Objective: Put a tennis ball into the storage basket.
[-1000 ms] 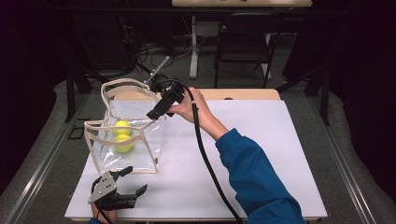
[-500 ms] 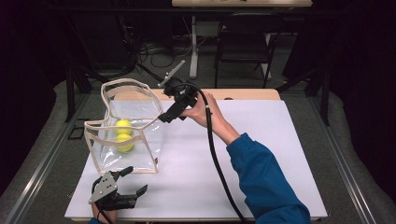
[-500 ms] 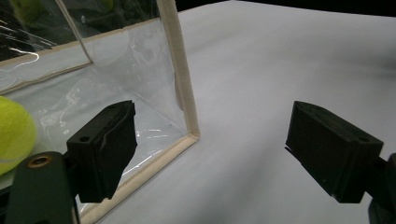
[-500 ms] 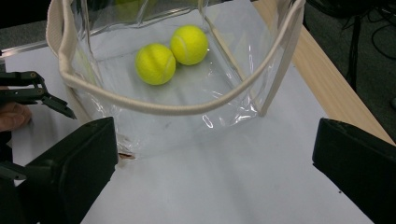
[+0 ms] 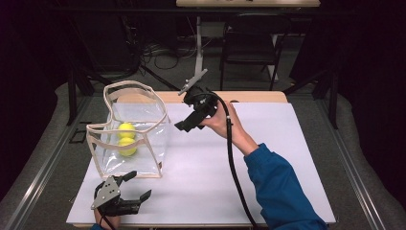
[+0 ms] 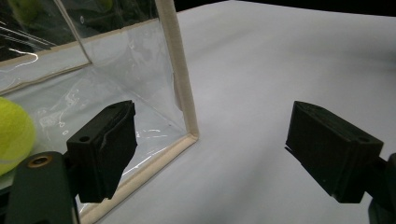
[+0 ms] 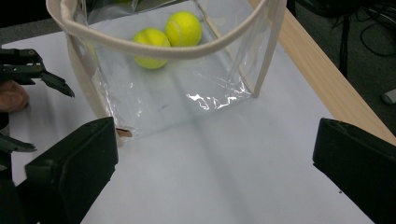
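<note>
Room: dark, with a chair (image 5: 249, 45), cables on the floor and a wooden tabletop beyond; a white desk (image 5: 277, 158) carries the things.

High view, container: a clear plastic bag (image 5: 129, 132) with cream fabric trim stands upright and open on the left half of the desk, its handle arching over the mouth.

High view, contents: two yellow tennis balls (image 5: 126, 139) lie touching each other at the bottom of the bag, toward its left wall.

High view, right hand-held gripper (image 5: 184, 125): held in the air by a hand in a blue sleeve, just right of the bag's upper rim and apart from it; jaws apart, empty.

High view, left hand-held gripper (image 5: 136, 187): low at the near edge of the desk, just in front of the bag's near right corner; jaws apart, empty.

Left gripper view: the jaws stand wide apart; the bag's trimmed corner edge (image 6: 180, 79) rises between them, nearer the left jaw, not touched. One tennis ball (image 6: 14, 133) shows through the plastic at far left.

Right gripper view: the jaws stand wide apart above the desk; the bag (image 7: 177, 88) lies ahead between them, both balls (image 7: 166, 35) inside at its far side. The left hand-held gripper (image 7: 28, 70) shows at the left edge.

Writing: none readable on the bag or the balls.
</note>
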A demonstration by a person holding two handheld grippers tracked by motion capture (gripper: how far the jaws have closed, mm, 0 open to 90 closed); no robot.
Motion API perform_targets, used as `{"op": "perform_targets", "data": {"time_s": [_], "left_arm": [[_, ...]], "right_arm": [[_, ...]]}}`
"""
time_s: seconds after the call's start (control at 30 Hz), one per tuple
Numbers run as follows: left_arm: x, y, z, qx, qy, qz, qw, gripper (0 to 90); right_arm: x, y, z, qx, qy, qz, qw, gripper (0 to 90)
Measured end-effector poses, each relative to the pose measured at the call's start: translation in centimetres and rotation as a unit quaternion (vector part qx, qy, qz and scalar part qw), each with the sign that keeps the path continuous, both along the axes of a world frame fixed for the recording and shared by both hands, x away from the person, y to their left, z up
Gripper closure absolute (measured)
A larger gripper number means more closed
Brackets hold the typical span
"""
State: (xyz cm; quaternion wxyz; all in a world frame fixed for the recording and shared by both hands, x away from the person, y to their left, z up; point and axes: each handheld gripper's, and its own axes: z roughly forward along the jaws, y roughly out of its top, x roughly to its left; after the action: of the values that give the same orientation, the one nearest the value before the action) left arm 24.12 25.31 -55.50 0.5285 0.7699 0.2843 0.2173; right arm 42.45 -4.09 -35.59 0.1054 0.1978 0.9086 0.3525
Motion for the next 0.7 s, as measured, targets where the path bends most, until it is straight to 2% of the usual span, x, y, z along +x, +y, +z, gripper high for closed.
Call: {"op": "perform_targets", "data": {"time_s": [0.7], "left_arm": [[0.0, 0.0, 0.0, 0.000, 0.000, 0.000, 1.0000, 15.9]], "right_arm": [[-2.2, -4.1, -2.2, -0.002, -0.006, -0.018, 0.9998, 0.0]]}}
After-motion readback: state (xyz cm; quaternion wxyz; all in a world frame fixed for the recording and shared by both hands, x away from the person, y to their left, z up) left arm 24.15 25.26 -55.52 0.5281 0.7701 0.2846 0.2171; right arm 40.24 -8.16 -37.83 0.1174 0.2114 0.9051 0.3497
